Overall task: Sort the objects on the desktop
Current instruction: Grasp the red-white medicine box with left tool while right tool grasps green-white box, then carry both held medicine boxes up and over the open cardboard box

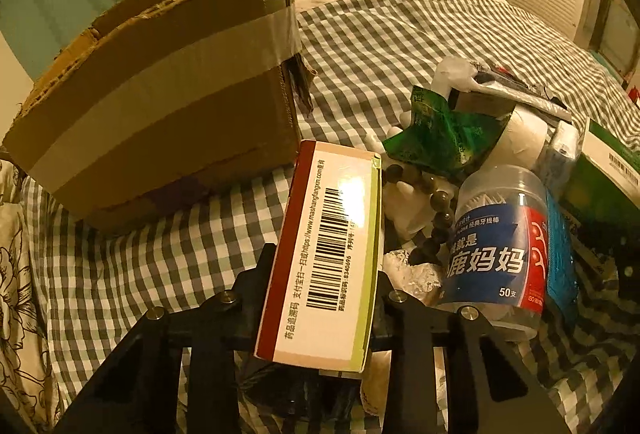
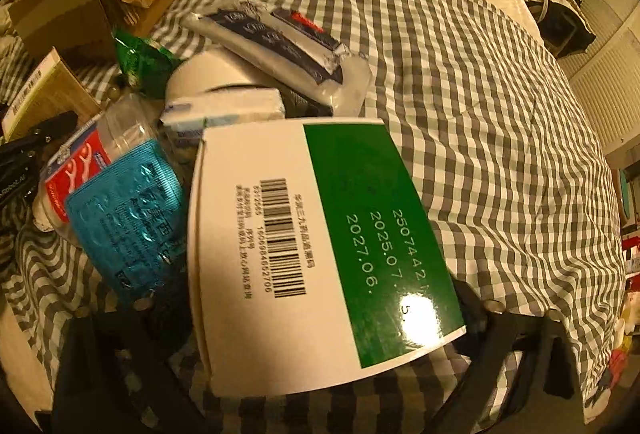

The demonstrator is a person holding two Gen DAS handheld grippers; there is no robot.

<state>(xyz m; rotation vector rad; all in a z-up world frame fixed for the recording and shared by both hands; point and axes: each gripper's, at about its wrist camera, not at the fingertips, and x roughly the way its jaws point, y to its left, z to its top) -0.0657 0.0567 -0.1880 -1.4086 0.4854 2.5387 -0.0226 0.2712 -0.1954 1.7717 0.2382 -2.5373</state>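
Left gripper (image 1: 320, 298) has its jaws drawn in against the long sides of a red-edged medicine carton (image 1: 324, 254) — the barcode face looks up, and the carton stands between the cardboard box (image 1: 160, 106) and the heap of small things on the checked bedcover (image 1: 400, 34). It looks light and stiff but hollow; a firm squeeze across the narrow sides should hold it, too hard and the walls will buckle. Its glossy face may slide.

Next along, in the heap, lie a green foil packet (image 1: 440, 134), a string of dark beads (image 1: 436, 222), a white roll (image 1: 520, 138) and a clear floss-pick tub (image 1: 500, 242). They crowd the carton's right side, so lifting straight up seems safest.

Right gripper (image 2: 320, 334) stands wide, its fingers either side of the green-and-white carton (image 2: 320, 246); whether the pads press on it I cannot tell. That carton is broad, flat and probably light, and best taken across its short sides. A blue blister pack (image 2: 124, 222) leans at its left edge and could be dragged along.
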